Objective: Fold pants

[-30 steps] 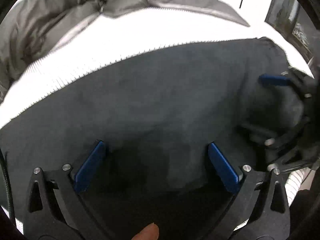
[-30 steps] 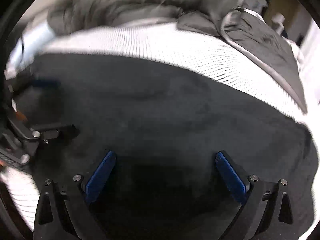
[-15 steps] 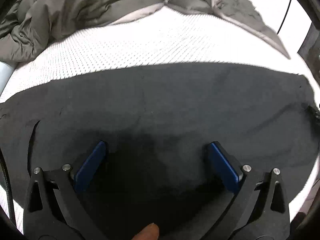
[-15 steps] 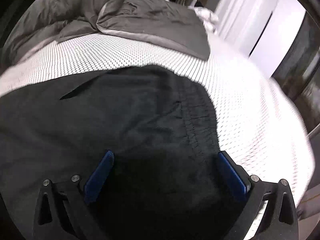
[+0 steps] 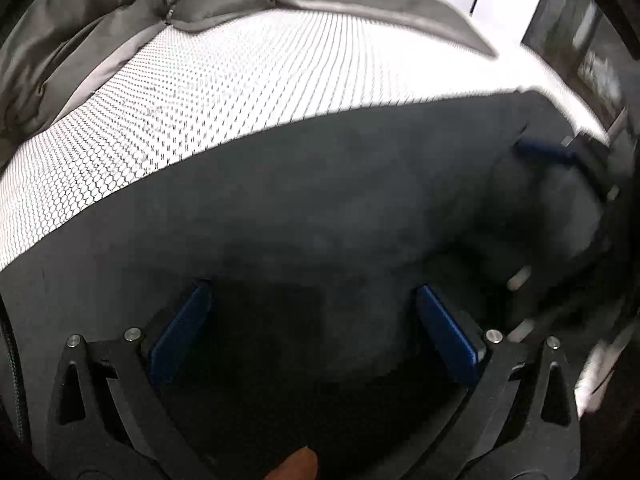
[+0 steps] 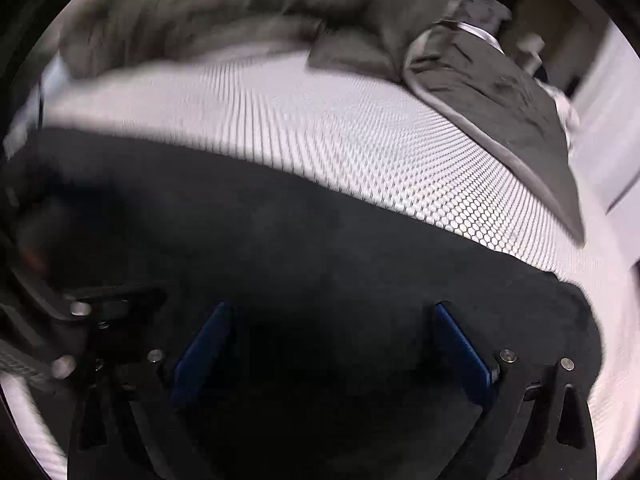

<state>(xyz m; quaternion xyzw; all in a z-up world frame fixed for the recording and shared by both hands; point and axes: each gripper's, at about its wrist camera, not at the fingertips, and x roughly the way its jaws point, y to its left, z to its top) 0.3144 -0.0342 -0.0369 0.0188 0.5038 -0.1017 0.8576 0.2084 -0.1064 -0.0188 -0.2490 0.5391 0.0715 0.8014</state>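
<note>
The dark pants (image 5: 320,200) lie flat on a white mesh mattress (image 5: 200,80). They also fill the lower half of the right wrist view (image 6: 320,248). My left gripper (image 5: 312,300) is open, its blue pads spread wide just above the cloth, holding nothing. My right gripper (image 6: 332,320) is open too, over the pants. The right gripper shows blurred at the right edge of the left wrist view (image 5: 568,200). The left gripper shows blurred at the left edge of the right wrist view (image 6: 80,312).
A crumpled grey duvet (image 5: 100,40) lies at the back of the mattress, also in the right wrist view (image 6: 480,72). A white wall (image 5: 508,0) and a dark window (image 5: 580,52) stand at the right. The mattress edge (image 6: 616,320) is at the right.
Both grippers have swung back towards each other over the pants; each now sees the other again. Half a second ago they faced apart. Both stay open.
</note>
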